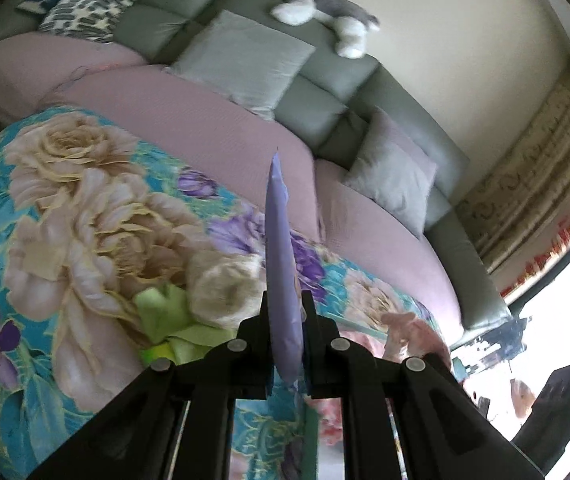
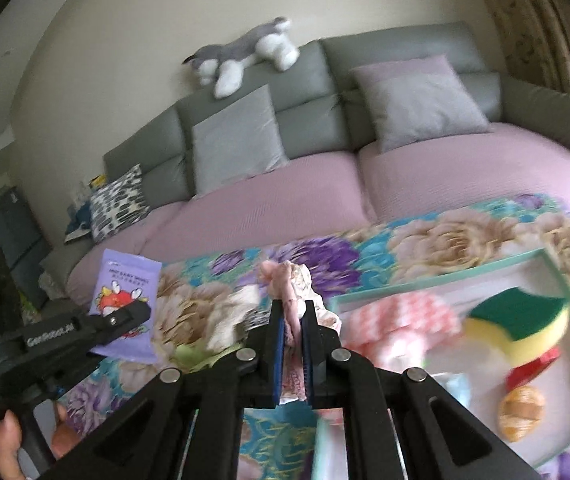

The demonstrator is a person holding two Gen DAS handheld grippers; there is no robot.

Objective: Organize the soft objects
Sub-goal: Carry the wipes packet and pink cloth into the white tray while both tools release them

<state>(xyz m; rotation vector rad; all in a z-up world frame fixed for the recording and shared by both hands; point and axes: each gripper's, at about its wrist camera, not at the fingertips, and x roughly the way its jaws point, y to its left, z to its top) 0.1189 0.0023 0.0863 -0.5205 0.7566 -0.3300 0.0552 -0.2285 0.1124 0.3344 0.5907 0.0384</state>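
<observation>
Purple packet [image 1: 283, 280] clamped in left gripper [image 1: 285, 320]; pink cloth [image 2: 291, 300] clamped in right gripper [image 2: 293, 316].

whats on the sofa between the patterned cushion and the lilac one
One grey cushion leans against the backrest between the patterned cushion and the lilac cushion; the right wrist view shows it best.

Glossy purple plastic packet [image 2: 127, 302]; soft pink cloth [image 2: 291, 292]; spongy yellow-green sponge [image 2: 519, 326]; matt, quilted floral blanket [image 1: 65, 208].
</observation>
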